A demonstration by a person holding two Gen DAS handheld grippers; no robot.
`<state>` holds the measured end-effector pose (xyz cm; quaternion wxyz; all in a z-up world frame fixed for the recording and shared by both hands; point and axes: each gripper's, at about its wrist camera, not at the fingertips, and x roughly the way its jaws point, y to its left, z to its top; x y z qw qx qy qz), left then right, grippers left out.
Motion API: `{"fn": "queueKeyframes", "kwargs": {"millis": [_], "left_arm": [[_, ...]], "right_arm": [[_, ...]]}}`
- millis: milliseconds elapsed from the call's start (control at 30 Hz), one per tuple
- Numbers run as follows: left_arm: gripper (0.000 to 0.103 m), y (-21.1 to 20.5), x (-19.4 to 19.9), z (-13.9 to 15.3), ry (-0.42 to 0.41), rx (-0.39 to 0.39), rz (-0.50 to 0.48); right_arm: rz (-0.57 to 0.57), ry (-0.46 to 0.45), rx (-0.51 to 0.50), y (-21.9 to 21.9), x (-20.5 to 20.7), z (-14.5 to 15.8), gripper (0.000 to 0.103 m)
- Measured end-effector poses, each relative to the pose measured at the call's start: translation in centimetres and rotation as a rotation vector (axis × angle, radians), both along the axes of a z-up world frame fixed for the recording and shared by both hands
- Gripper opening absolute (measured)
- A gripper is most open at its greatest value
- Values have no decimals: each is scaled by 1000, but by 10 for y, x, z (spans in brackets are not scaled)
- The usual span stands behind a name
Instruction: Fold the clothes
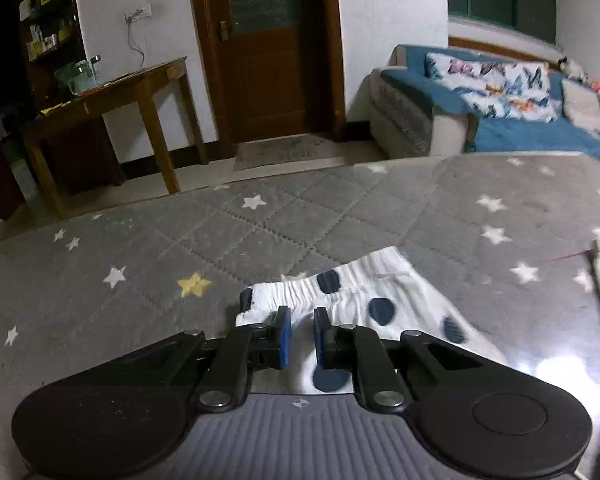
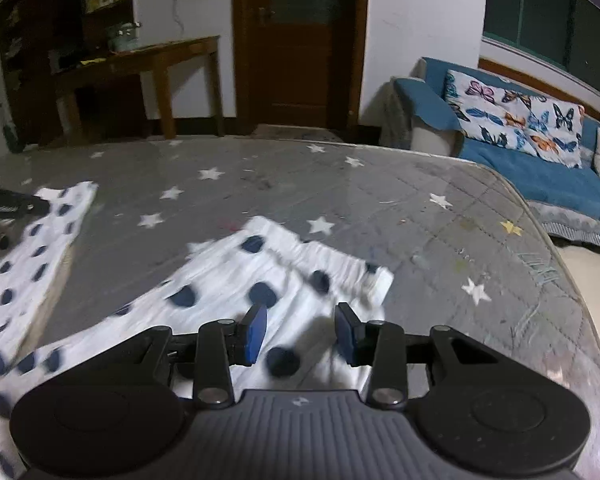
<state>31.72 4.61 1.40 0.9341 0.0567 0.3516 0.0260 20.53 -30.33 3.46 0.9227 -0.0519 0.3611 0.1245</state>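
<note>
A white garment (image 2: 260,280) with dark blue dots and a gathered elastic waistband is spread, crumpled, on a grey quilted mat (image 2: 420,208) printed with stars. It fills the lower centre of both views. The left gripper (image 1: 300,334) and right gripper (image 2: 302,330) are seen released, blue-padded jaws apart, apparently just above the blurred cloth.

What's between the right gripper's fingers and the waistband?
Only more of the dotted garment, seen in the right wrist view: the open right gripper hangs over it, short of the waistband.
</note>
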Motion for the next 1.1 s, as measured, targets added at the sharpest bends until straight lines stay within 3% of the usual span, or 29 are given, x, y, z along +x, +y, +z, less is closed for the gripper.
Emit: {"fn": "queueKeyframes", "kwargs": {"millis": [267,433,600,667,867,1100], "left_arm": [[14,-1,-7,4,-17,42,15],[16,-1,-12,7,-27,67,26],[18,-14,-52,15,-17,57,-25],[33,-20,-69,18,-13,52,-47],[54,-37,-121,28,0,36,-114],[66,-56,-182,39,13,16,-188]], "right_arm": [[-97,-11,-13,-21,14,-5,37],[-68,-27,-23,-21,-1,6,37],[-1,-8,-5,-14,-35,16,39],[30,-2,-17,-9,-52,17,43],[66,22,-24,-2,-100,18,49],[102,24,-16,1,-151,16,53]]}}
